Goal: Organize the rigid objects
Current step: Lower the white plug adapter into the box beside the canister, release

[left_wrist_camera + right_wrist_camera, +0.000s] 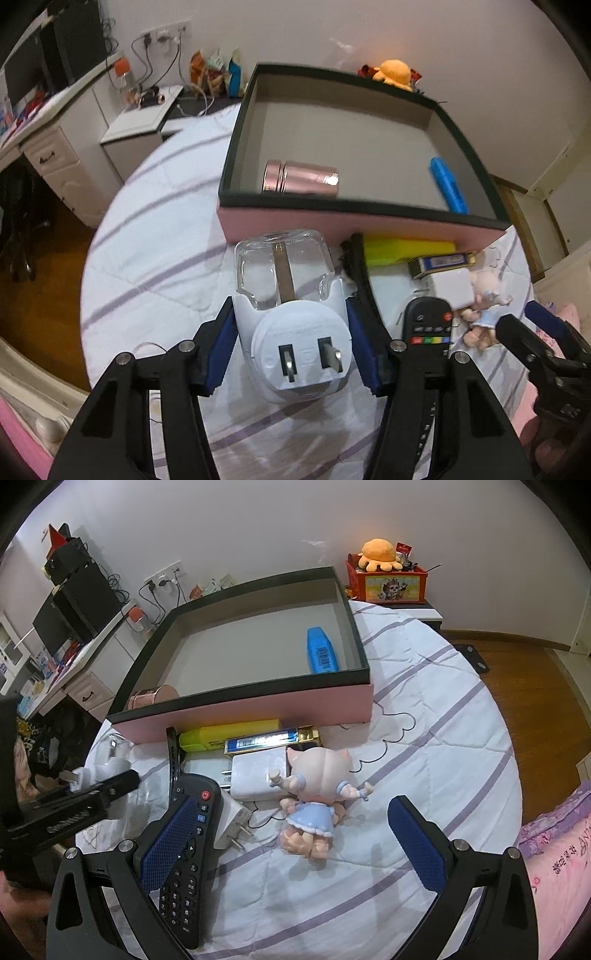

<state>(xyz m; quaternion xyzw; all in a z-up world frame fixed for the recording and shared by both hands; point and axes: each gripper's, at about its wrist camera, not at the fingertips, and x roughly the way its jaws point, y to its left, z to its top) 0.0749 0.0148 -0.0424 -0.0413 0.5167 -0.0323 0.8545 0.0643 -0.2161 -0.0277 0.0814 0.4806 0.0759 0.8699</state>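
My left gripper is shut on a white plug-in device with a clear bottle, held above the bed just in front of the pink box. The box holds a pink metal tin and a blue marker. My right gripper is open and empty above a doll in a blue dress. A black remote lies under its left finger. A white charger, a yellow highlighter and a blue-gold pack lie in front of the box.
The things lie on a white quilt with purple stripes. A desk with monitors stands at the left. A red toy box with an orange plush stands behind the bed. A pink pillow lies at the right.
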